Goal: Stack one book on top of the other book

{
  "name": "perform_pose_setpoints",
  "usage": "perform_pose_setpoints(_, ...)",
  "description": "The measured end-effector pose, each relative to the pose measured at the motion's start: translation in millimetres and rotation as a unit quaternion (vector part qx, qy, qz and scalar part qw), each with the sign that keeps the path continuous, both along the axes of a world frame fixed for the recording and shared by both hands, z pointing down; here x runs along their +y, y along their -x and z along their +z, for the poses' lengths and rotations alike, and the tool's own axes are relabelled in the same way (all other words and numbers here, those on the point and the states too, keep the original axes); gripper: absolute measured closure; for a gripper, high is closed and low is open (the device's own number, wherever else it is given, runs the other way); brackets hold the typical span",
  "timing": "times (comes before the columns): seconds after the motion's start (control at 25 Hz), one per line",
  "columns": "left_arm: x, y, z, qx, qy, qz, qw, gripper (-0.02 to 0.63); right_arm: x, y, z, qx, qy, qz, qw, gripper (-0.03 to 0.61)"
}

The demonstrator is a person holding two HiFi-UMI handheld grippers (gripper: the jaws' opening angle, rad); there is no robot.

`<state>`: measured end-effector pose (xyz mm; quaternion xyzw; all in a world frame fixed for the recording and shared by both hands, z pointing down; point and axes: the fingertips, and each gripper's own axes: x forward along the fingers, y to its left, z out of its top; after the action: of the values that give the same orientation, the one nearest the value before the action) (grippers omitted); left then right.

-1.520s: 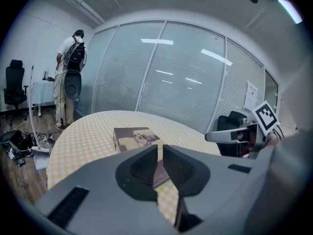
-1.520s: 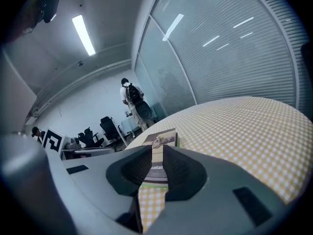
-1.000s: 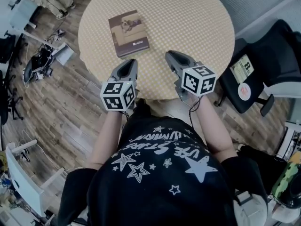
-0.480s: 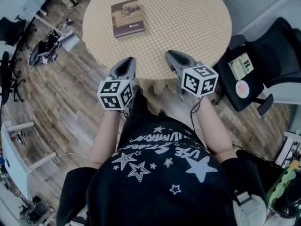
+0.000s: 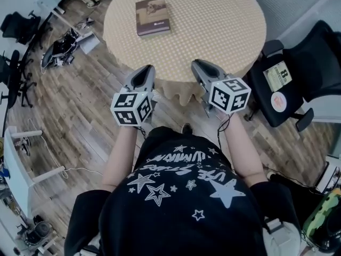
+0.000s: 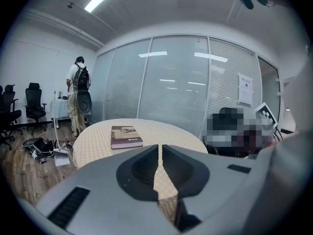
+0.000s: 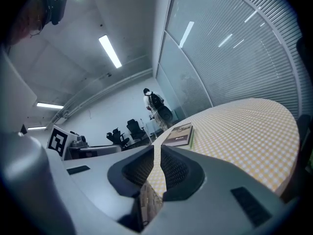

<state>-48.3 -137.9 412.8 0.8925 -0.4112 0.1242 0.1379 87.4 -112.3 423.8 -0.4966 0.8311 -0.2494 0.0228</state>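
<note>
Brown rectangular book lies on checked round worktop, well beyond left gripper & right gripper; fingers closed, empty.

Tabletop: yellow-and-white check. Book: brown cover, white lettering. Left claw and right claw: grey, with black-and-white square markers. Floor: brown wood-grain
</note>
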Motion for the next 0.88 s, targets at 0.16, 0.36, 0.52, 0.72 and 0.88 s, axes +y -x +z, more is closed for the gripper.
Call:
perform_pose_setpoints(0.16,6.7,10.1,-9.3,0.005,-0.009,0.0,0.9999,0.584,9.0,15.8,-3.0,0.012,-0.003,-0.008,1.0,0.523)
perform_pose_setpoints(0.36,22.9,31.9,-16.5,0.01,-0.013,0.003,0.9999,0.584,22.7,43.5,-8.1,0.024,-0.002,-0.011,1.0,0.524)
perform_pose_setpoints(0.52,40.4,47.6,-18.9,0.02,-0.014,0.011,0.9997,0.584,37.3,61.6,-9.0,0.019,0.005,-0.002,1.0,0.526)
perform_pose_setpoints(0.72,61.6,62.3,-22.1,0.029,-0.024,0.025,0.999,0.588,57.9,77.5,-13.4,0.033,0.002,0.007,0.999,0.528)
perform_pose_setpoints(0.88,75.5,71.8,-26.1,0.031,-0.033,0.034,0.9984,0.597,71.5,90.0,-23.4,0.046,-0.006,0.009,0.999,0.53)
